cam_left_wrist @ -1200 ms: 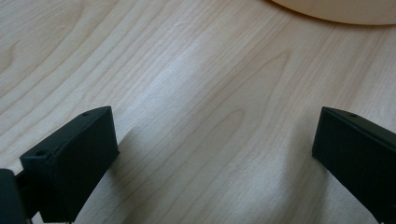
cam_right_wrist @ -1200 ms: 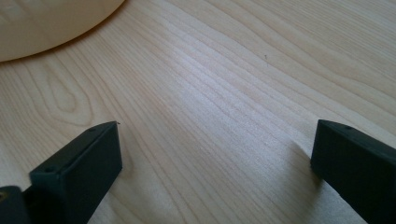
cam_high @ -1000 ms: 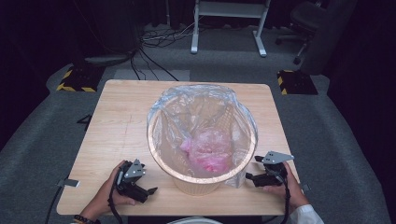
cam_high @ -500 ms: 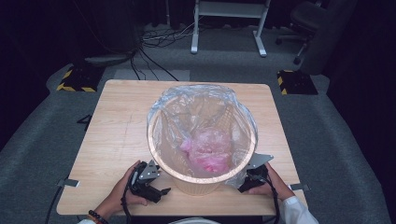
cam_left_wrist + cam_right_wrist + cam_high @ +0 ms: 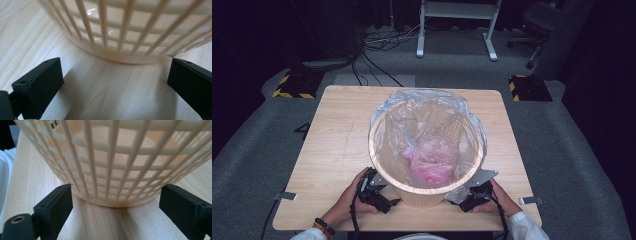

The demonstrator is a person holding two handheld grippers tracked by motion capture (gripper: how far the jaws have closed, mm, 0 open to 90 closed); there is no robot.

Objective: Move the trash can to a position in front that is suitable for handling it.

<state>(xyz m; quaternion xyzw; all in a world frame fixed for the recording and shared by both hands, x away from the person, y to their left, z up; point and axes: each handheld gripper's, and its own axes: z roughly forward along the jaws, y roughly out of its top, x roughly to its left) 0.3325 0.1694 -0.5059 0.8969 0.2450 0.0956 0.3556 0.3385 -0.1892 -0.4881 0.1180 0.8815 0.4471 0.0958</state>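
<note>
From the high view, one wooden table (image 5: 332, 145) stands on a grey floor. One round basket (image 5: 384, 170) with a grid wall sits on the table, a bit toward the 6 o'clock edge. A clear plastic bag (image 5: 427, 107) lines the basket and folds over its rim. Down inside the bag lies one pink crumpled bundle (image 5: 432, 162). It looks like thin pink plastic, but I cannot tell for sure. There are two grippers. The left gripper (image 5: 384, 200) is at about 7 o'clock from the basket, just beside its foot. The right gripper (image 5: 464, 202) is at about 5 o'clock, also just beside the foot. A hand holds each one. From up here I cannot tell how wide the jaws are.

In the left gripper view, the left gripper (image 5: 115, 85) has its two black jaws spread far apart. They hold nothing. The bottom of the basket (image 5: 125, 37) is at 12 o'clock, just past the jaws. Bare table (image 5: 105, 95) lies between them.

In the right gripper view, the right gripper (image 5: 115, 207) also has its two black jaws wide apart, with nothing in them. The basket (image 5: 112, 157) is very close at 12 o'clock. Its round foot sits between the jaw tips. I cannot tell if the tips touch it.
</note>
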